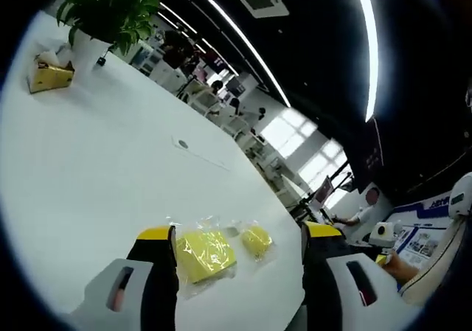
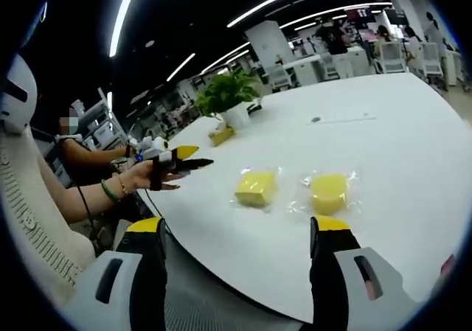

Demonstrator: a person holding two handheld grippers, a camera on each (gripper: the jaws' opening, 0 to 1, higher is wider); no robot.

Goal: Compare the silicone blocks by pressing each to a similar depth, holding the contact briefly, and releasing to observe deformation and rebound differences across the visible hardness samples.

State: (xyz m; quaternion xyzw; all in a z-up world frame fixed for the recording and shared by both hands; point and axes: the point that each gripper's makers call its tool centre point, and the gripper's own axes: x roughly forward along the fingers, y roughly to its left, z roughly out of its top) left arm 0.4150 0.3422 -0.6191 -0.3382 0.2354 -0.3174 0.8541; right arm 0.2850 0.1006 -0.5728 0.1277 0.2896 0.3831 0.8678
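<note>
Two yellow silicone blocks in clear bags lie near the edge of a white table (image 1: 88, 169). The square block (image 1: 205, 253) sits just inside my left gripper's (image 1: 239, 232) left jaw, and the smaller rounded block (image 1: 257, 239) lies between the jaws, farther off. That gripper is open and touches neither. In the right gripper view the square block (image 2: 256, 188) and the rounded block (image 2: 329, 192) lie ahead of my open right gripper (image 2: 240, 225), which hovers short of the table edge. The left gripper (image 2: 184, 160) comes in from the left in a hand with a green bracelet.
A potted plant (image 1: 110, 10) and a yellow tissue box (image 1: 50, 75) stand at the table's far end. A small round port (image 1: 182, 144) is set in the tabletop. A white chair (image 2: 29, 198) is close at the left, and seated people and desks fill the background.
</note>
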